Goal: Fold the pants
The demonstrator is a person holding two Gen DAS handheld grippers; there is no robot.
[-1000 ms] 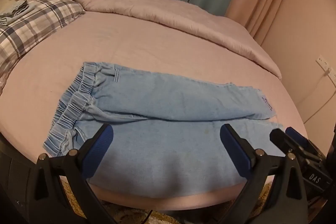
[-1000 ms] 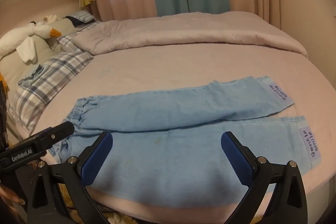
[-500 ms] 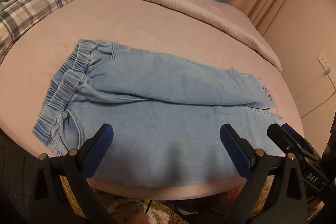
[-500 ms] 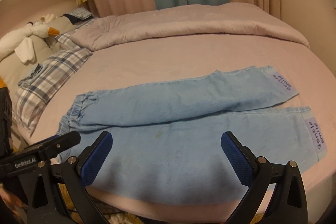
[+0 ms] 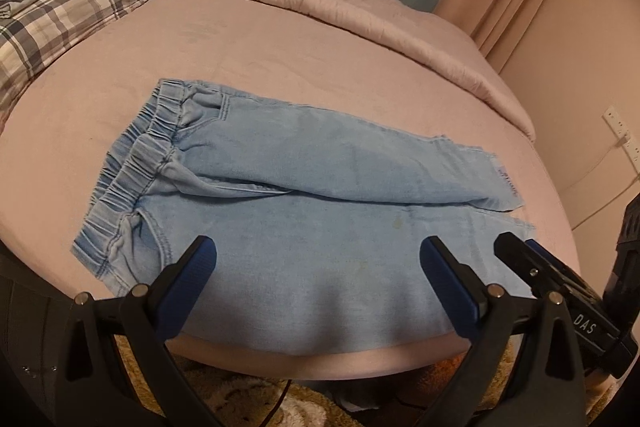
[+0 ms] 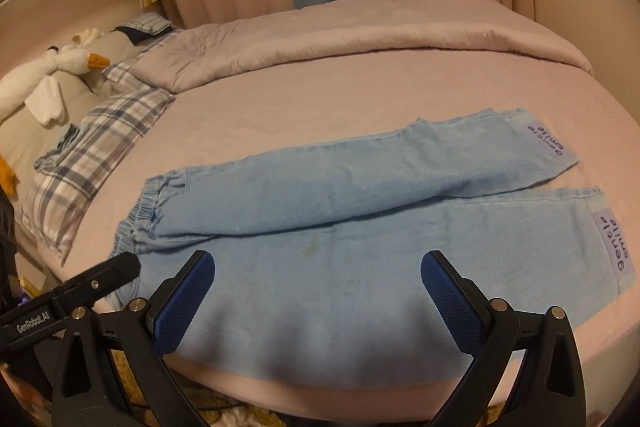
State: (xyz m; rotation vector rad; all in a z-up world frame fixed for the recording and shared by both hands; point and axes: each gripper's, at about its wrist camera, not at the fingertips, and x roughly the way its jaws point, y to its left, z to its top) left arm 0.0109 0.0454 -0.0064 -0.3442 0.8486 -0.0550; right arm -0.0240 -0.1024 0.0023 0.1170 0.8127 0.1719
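The bed (image 5: 280, 39) carries the work: a pink sheet with a quilt (image 6: 360, 27) pushed back along the far side and a checked pillow (image 5: 60, 11) at the left, leaving a flat open area suited to folding. The pants (image 5: 304, 211) lie spread on the near part of that area, close to the bed's edge, waistband (image 5: 132, 167) to the left and both legs running right, the far leg angled across so it partly overlaps the near one; in the right wrist view the printed cuffs (image 6: 612, 247) lie apart, so the lengthwise fold is judged not yet made. The left gripper (image 5: 318, 263) hovers over the near leg toward the waistband end, jaws wide and empty. The right gripper (image 6: 318, 267) hovers over the same leg toward the cuffs, jaws likewise wide, holding nothing. Their spacing suggests a two-point pickup of the near edge.
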